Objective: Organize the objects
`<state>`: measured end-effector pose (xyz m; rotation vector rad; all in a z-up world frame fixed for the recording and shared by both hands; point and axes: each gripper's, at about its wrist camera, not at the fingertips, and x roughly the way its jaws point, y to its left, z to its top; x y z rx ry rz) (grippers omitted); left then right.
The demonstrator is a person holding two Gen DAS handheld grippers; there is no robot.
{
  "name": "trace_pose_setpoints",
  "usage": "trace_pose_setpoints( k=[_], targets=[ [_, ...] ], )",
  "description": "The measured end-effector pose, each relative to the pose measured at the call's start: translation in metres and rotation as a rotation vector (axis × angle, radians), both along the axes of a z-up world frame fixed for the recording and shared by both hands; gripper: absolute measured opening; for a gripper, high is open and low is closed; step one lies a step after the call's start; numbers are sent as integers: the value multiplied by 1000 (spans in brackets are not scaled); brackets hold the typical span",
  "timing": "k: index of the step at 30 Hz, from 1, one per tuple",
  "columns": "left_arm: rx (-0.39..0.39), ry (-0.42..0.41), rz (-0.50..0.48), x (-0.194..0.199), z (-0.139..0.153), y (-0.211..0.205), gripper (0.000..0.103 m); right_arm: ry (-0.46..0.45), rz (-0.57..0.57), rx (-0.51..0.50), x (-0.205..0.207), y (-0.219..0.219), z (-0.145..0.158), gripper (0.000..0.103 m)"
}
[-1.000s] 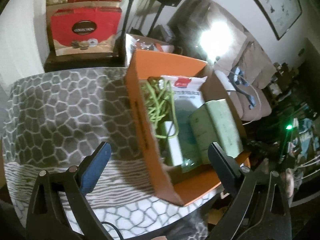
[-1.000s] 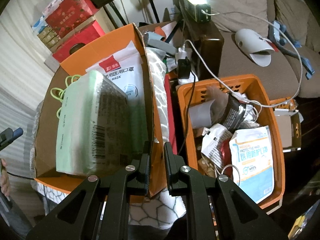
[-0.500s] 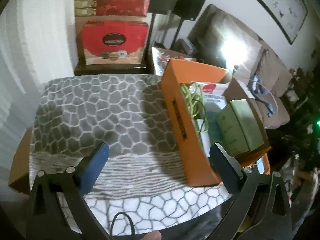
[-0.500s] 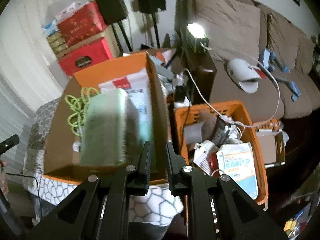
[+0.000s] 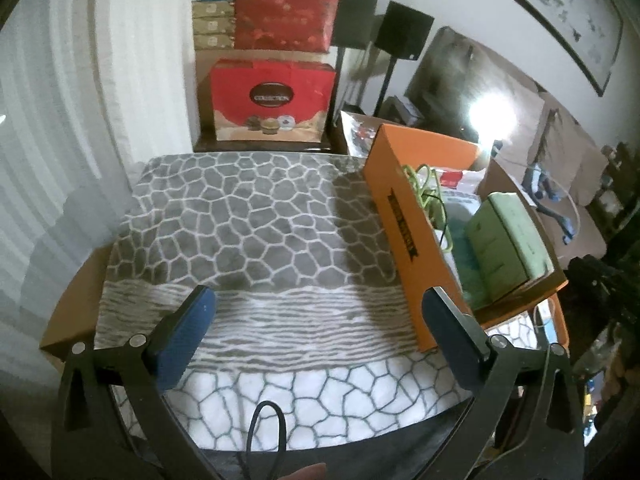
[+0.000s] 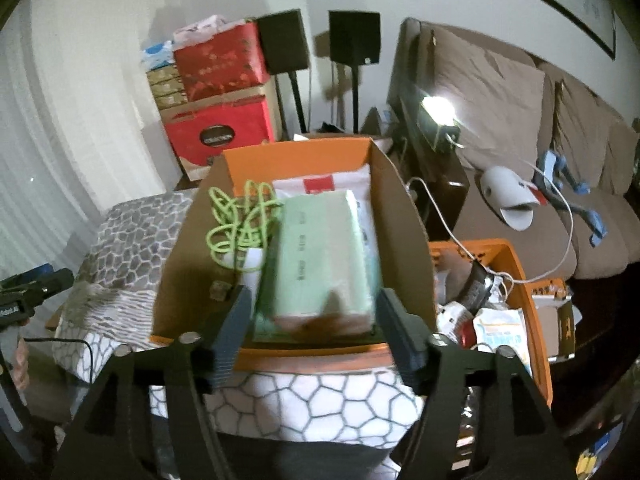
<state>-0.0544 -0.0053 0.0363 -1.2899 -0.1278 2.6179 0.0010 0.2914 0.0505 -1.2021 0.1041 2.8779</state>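
- Right tongs [image 6: 312, 332] have just been opening, empty; left tongs [image 5: 318, 332] gape empty.
- Orange box [image 6: 296, 160] overhangs the table [image 5: 240, 220] (a nudge might tip it).

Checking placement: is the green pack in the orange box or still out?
In. The green pack lies inside the orange box, on the mask bag.
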Motion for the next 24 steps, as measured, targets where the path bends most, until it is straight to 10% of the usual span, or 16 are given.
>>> trace_pose_setpoints(
  k=[24],
  targets=[
    [-32, 14, 49, 45, -15, -21, 103, 77, 19, 18, 38, -66, -20, 103]
  ],
)
